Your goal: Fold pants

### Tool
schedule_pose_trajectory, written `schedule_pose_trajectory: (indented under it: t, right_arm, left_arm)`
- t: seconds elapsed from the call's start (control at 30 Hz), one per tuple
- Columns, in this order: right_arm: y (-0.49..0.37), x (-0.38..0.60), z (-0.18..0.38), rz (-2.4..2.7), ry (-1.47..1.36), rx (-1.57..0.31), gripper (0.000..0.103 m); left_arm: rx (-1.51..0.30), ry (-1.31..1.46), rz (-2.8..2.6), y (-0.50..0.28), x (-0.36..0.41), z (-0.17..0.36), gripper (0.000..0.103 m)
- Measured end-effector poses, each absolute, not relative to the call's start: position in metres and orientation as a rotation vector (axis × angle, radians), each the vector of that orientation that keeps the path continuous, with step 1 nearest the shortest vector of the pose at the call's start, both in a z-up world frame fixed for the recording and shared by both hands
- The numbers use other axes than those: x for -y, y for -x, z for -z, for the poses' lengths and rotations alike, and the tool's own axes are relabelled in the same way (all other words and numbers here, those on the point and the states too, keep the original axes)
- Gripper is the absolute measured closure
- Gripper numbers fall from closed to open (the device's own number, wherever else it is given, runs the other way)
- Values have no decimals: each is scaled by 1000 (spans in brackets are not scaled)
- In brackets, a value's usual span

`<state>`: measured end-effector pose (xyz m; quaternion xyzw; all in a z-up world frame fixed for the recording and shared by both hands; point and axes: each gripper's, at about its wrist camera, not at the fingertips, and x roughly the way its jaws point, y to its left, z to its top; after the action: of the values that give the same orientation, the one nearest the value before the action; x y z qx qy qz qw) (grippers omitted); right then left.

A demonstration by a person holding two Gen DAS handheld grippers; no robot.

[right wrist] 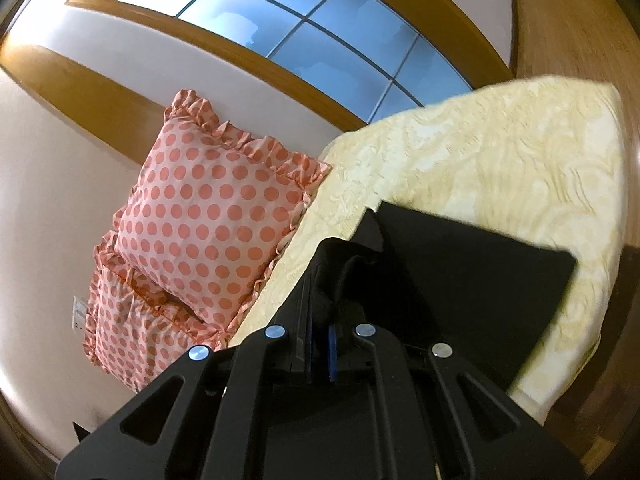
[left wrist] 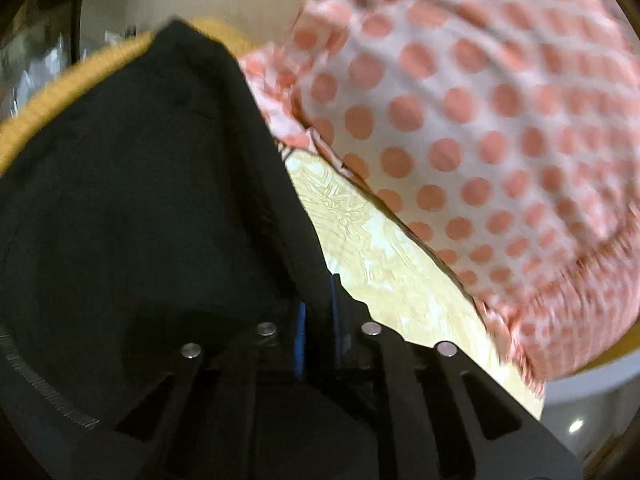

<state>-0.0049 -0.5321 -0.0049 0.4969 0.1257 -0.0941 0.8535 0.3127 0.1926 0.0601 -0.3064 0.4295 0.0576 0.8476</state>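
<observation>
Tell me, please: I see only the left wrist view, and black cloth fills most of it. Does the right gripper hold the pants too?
Observer: Yes, the right gripper has its jaws shut on a bunched edge of the black pants.
Operator: Does the rest of the pants hang free?
Observer: No, a flat panel lies on the cream bedspread.
Operator: What is on the wall behind the bed?
Observer: A wood-framed window, above the dotted pillows.

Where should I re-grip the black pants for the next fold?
Likely at the far free corner of the black pants, approaching from over the cream bedspread: that straight edge lies flat and exposed. Both the right gripper and left gripper are shut on cloth.
</observation>
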Motion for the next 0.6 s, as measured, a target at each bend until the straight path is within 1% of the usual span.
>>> schedule_pose_trajectory:
  t: [0.07,0.17,0.27,0.37,0.43,0.57,0.6]
  right_arm:
    - [5,535,-4,205,-1013,-252,98]
    - [15,539,-12,230,-983,-229,98]
    - [25,546,-6,269,-994,-239,98]
    - [30,550,10,313,-1011,-288,98]
    - [32,552,23,329,-1031,-319,98]
    - [34,555,35,334,-1060,-343,98]
    - [35,555,36,331,-1062,-342,98]
  left_arm:
    - [-829,598,-107,-269,-194,-81,94]
    - [-719,571,-89,-175,-196,-104,94]
    - [-698,614,-113,-74,-198,-86,94]
    - [-745,644,-173,-22,-193,-48,94]
    - [-758,687,-202,-4,-193,-29,94]
    - [-728,712,-202,6,-199,-20,93]
    - [-720,704,-200,5,-199,-22,91]
